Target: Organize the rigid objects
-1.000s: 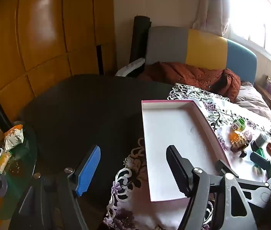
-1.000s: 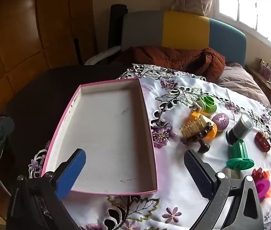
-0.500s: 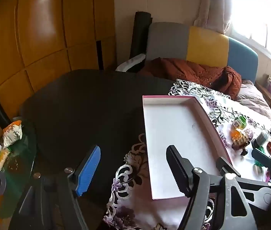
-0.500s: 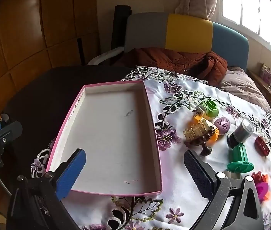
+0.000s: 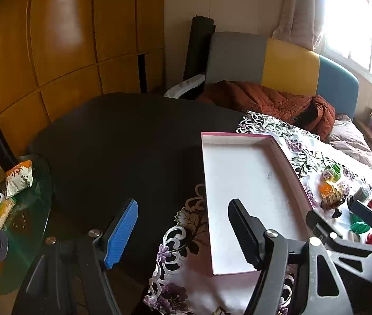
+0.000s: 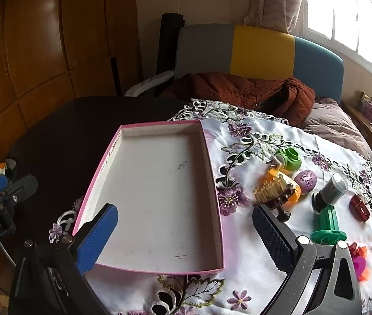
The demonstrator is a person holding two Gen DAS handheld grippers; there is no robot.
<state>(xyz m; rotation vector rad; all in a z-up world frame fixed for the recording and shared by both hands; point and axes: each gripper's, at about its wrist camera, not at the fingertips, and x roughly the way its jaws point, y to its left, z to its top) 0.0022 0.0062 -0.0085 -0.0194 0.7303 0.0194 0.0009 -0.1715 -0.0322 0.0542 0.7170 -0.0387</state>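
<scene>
The only legible writing is white lettering on the black body of the left tool (image 6: 0, 186), seen at the left edge of the right wrist view; it ends in "AI", the rest too cut off to read. A crumpled white and orange snack bag (image 5: 19, 177) on the green glass side table (image 5: 37, 249) bears orange script too small to make out.

Both tools tilt downward over the near edge of the dark round table (image 5: 123, 141). The left tool (image 5: 183, 232) hangs with its blue and black pads wide apart and nothing between them. The right tool (image 6: 186, 236) likewise stands wide apart, empty, above the near end of the shallow pink-rimmed white cardboard tray (image 6: 213, 181).

The tray lies flat on the white embroidered floral tablecloth (image 6: 254, 260), its long axis running from the near edge toward the far edge. Toward the right edge, beside the tray, sits a cluster of small rigid things: a green plastic cylinder (image 6: 289, 160), a purple patterned egg (image 6: 307, 179), a grey-capped black bottle (image 6: 329, 191), a green spool (image 6: 327, 225) and a dark red faceted piece (image 6: 359, 207).
</scene>
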